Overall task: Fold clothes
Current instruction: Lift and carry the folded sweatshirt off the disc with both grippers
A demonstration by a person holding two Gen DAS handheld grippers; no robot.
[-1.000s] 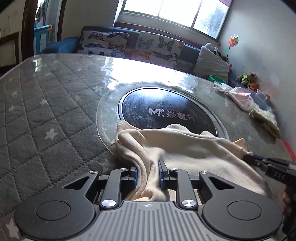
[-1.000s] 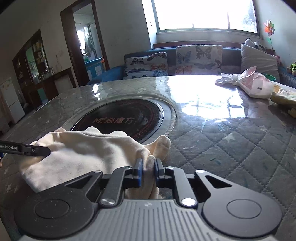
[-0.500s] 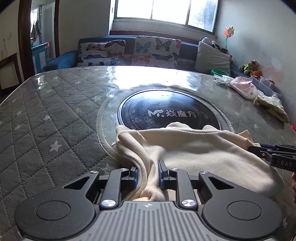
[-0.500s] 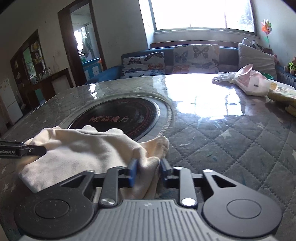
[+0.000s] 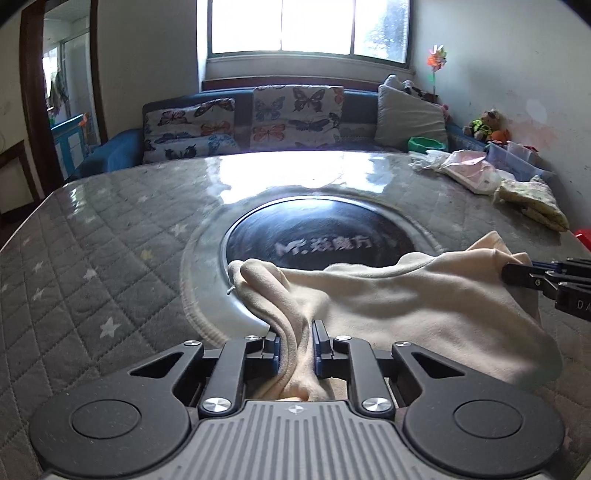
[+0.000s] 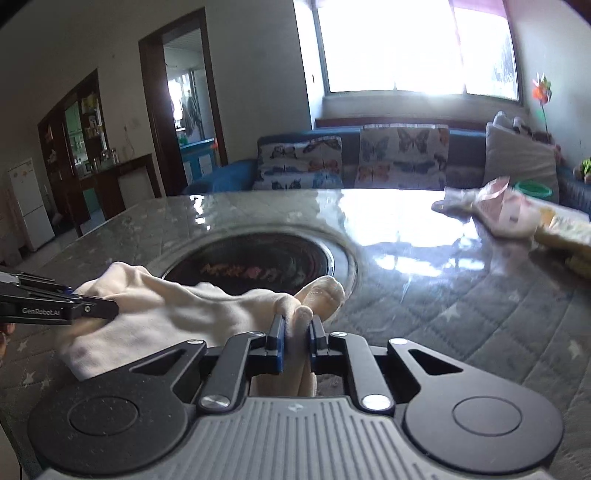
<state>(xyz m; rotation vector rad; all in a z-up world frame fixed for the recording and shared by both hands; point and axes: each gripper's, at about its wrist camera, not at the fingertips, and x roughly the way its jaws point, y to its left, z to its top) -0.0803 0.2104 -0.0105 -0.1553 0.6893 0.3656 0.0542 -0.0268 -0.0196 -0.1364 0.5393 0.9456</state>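
A cream garment (image 5: pixel 406 306) of soft, fleecy cloth hangs bunched between the two tools, over the near edge of the tabletop (image 5: pixel 110 258). The left tool (image 5: pixel 295 338) has its blue-padded fingers clenched on a thick fold at the garment's left end, and the right tool (image 6: pixel 296 334) is clenched likewise on a rolled bundle at the right end. Each tool's black tip shows at the edge of the other's view, biting the cloth.

The tabletop is covered by a grey quilted mat stitched in diamonds with pale stars, under a glossy clear sheet that throws back glare from the window (image 5: pixel 306 26). Set in its middle is a round black glass plate (image 5: pixel 321 236) with pale lettering, ringed by a smooth silvery band; the garment's far edge lies across the near part of this ring.

On the far right of the tabletop lie a crumpled pink-and-white plastic bag (image 5: pixel 469 171) and, nearer, a folded yellowish printed cloth (image 5: pixel 535 201), both well apart from the garment. Beyond the tabletop stands a blue sofa (image 5: pixel 110 158) with butterfly-print cushions (image 5: pixel 295 110) and a plain grey pillow (image 5: pixel 410 110); a green bowl (image 5: pixel 424 143) sits by the pillow. A colourful pinwheel (image 5: pixel 436 61) stands against the right wall, and a dark-framed doorway (image 6: pixel 181 96) opens at far left.
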